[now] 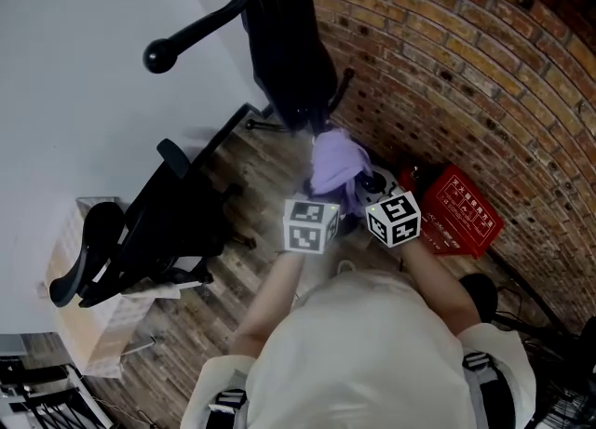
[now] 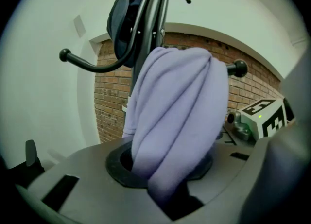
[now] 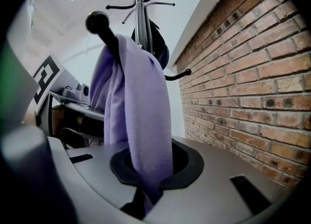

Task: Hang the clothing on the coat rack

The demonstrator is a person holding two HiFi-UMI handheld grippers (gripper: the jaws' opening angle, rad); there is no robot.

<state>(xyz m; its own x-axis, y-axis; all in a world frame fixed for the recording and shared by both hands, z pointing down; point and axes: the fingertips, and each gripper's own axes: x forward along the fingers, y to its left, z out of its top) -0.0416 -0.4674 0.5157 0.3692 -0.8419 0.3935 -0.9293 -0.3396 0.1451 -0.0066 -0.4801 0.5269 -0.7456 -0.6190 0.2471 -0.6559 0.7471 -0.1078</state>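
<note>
At the corner where the white wall (image 1: 84, 111) meets the brick wall (image 1: 447, 64), on the wood-plank floor (image 1: 251, 171):

1. Coat rack (image 1: 279, 36), black metal, upright, with curved arms ending in ball knobs. A dark item (image 2: 121, 24) hangs high on the pole.
2. Office chair (image 1: 158, 222), black, beside the white wall and left of the rack.
3. Pale carton (image 1: 79, 315), on the floor against the white wall, partly under the chair's backrest. Its contents cannot be made out.
4. Red box (image 1: 458, 213), printed lid facing up, at the foot of the brick wall, right of the grippers. Lid closed, nothing of the inside shows.
5. Purple garment (image 1: 333, 162), soft knit, draped over a lower rack arm; the arm's knob (image 3: 97, 22) sticks out past the cloth. Folds hang down on both sides, between the two grippers.
6. Left gripper (image 2: 167, 194), jaws pinched on a thick fold of the purple garment that runs down into its slot.
7. Right gripper (image 3: 146, 194), jaws clamped on a narrower hanging fold of the same garment, close beside the left gripper.
</note>
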